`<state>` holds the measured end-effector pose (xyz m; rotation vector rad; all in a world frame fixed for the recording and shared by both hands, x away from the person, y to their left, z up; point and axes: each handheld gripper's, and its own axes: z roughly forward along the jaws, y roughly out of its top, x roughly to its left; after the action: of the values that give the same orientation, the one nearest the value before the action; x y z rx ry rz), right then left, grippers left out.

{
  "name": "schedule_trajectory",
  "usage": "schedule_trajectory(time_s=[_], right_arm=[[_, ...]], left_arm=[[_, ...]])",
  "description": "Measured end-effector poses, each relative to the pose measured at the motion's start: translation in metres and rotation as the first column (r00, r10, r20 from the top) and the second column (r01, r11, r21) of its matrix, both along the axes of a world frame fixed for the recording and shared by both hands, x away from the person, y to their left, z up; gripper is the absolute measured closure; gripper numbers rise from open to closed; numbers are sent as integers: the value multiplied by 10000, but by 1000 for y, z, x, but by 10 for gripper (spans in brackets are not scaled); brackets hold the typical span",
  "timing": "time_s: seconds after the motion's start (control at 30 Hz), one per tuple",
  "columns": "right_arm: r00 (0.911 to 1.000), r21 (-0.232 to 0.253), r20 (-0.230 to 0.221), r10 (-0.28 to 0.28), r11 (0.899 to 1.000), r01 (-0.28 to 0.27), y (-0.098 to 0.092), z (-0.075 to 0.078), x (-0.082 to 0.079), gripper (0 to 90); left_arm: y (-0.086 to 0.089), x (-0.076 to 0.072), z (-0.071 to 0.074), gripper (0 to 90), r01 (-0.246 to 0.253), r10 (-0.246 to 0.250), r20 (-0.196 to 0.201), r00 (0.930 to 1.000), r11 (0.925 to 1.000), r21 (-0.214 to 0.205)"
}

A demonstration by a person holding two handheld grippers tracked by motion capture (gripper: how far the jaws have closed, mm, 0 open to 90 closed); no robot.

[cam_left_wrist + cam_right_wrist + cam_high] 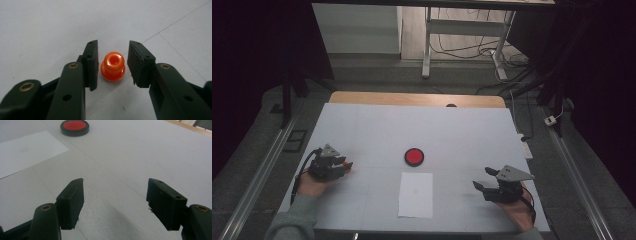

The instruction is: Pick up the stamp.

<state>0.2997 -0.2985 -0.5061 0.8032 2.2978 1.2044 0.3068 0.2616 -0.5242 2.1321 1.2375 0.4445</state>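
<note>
Small orange plastic stopper-shaped piece (113,66) stands on white table surface (377,130), between spread jaws of left gripper (112,65), untouched. Right gripper (114,205) spread wide over bare surface. Round black-rimmed red disc (414,156) mid-table; white paper sheet (415,195) just beside it. Room dim; cables on floor beyond.

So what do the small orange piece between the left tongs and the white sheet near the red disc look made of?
The orange piece looks like glossy moulded plastic or rubber: bright highlights ring its rim and hollow top. It stands between the open left tongs, gaps on both sides. The white sheet looks like matte paper: flat, thin-edged, faintly marked, brighter than the table it lies on.
</note>
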Motion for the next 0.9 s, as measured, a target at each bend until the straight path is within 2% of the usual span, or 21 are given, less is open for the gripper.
schedule_trajectory(time_s=[0.47, 0.9], right_arm=[[10000, 75, 14, -21, 10000, 21, -2, 1, 0, 301], [10000, 53, 6, -6, 10000, 6, -1, 0, 0, 300]], left_arm=[[1, 1, -2, 706, 51, -51, -35, 10000, 10000, 16], [2, 0, -1, 722, -15, 15, -12, 10000, 10000, -58]])
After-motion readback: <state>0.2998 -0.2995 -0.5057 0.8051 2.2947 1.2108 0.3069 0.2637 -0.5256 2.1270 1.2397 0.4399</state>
